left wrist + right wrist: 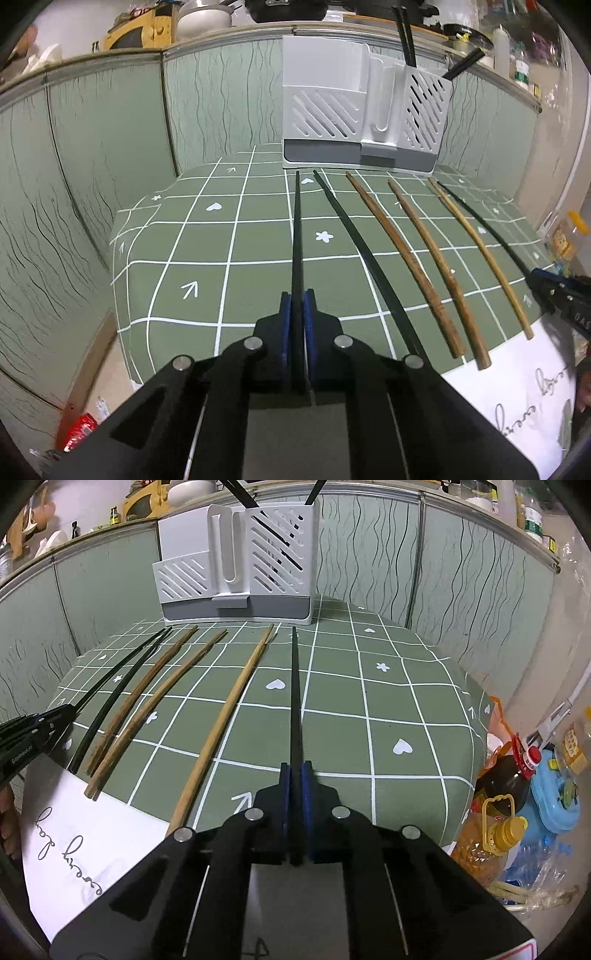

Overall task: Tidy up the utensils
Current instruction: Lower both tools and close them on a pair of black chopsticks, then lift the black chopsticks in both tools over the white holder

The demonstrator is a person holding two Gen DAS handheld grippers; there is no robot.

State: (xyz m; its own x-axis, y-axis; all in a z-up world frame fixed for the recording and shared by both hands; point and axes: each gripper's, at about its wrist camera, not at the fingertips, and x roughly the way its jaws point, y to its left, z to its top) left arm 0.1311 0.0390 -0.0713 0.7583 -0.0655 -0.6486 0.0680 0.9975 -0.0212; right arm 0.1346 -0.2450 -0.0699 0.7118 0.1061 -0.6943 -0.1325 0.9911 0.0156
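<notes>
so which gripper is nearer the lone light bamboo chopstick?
Right. The right gripper, shut on a black chopstick, sits right beside the bamboo chopstick; the left gripper is at the row's far end.

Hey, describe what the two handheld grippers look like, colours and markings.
Both look alike: the left gripper and right gripper have black angular linkage arms joined by round silver pins, and blue pads lining the fingers. White lettering, too small to read fully, marks each body's side.
</notes>
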